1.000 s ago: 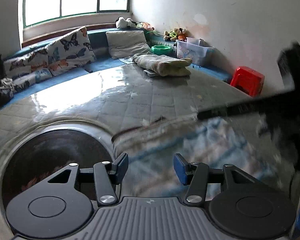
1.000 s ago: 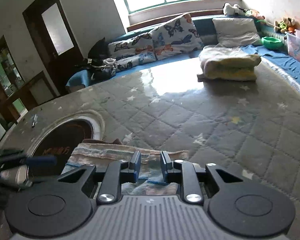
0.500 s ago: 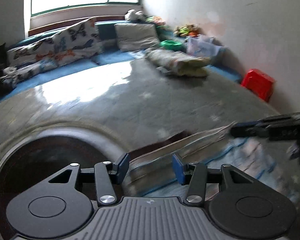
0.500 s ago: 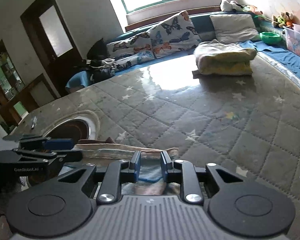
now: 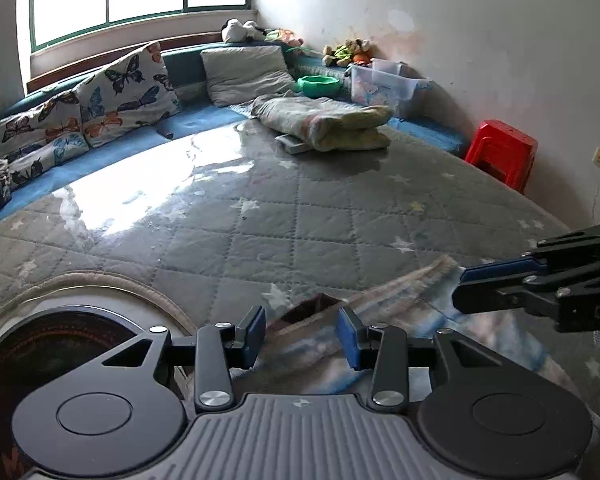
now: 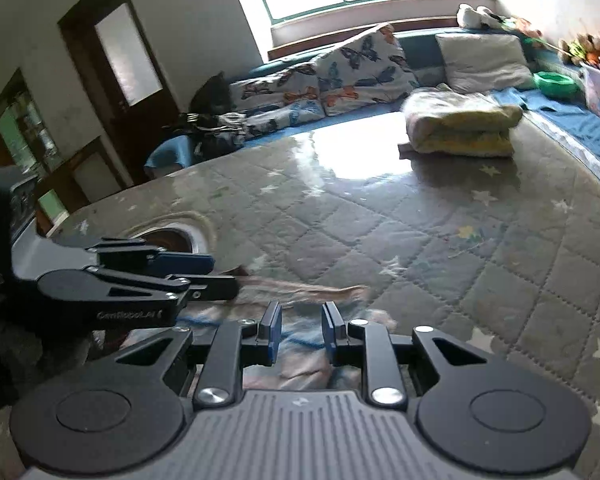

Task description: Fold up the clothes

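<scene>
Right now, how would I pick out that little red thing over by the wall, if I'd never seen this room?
Start at the white wall along the right side of the big grey quilted mat. Follow it from the clear plastic bin toward the camera, to where the blue edging ends. There stands the red plastic stool, the only bright red thing among greys, blues and whites.

Right tool (image 6: 299, 336) over the blue-white cloth (image 6: 300, 372) on the quilted mat (image 6: 440, 240), left tool (image 6: 220, 276) beside it

Red stool (image 5: 502, 152) beside quilted mattress (image 5: 320, 216)
</scene>
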Demonstrator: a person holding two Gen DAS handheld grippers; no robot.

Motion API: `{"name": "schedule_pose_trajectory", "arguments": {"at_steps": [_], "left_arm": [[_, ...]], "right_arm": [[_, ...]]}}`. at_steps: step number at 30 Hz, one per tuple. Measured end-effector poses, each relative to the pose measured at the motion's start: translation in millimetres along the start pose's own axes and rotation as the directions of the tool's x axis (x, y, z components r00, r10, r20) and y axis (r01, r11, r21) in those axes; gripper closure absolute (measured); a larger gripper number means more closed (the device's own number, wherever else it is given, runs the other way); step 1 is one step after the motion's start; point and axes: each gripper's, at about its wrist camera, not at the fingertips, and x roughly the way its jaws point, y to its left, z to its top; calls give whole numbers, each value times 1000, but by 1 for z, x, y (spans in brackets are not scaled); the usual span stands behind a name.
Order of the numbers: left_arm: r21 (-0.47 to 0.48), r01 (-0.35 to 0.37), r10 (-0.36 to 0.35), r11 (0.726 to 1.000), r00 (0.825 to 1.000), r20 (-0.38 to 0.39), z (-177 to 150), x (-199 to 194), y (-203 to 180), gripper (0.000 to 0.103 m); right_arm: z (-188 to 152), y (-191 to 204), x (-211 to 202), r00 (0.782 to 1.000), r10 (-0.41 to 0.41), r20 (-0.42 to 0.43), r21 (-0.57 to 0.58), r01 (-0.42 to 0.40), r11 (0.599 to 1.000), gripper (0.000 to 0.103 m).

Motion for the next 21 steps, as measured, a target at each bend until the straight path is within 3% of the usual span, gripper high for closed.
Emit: {"name": "schedule_pose_trajectory", "arguments": {"at_steps": [11,21], "left_arm": [[139,132,-133,981,991,-4,-60,-70,-45,60],[129,131,-127,983,991,-38,-95,-88,-50,60]], "right_arm": [[-43,36,-44,999,39,-32,-99,-42,994,81],[-47,45,-71,999,17,-38,-147,-23,989,78]]}}
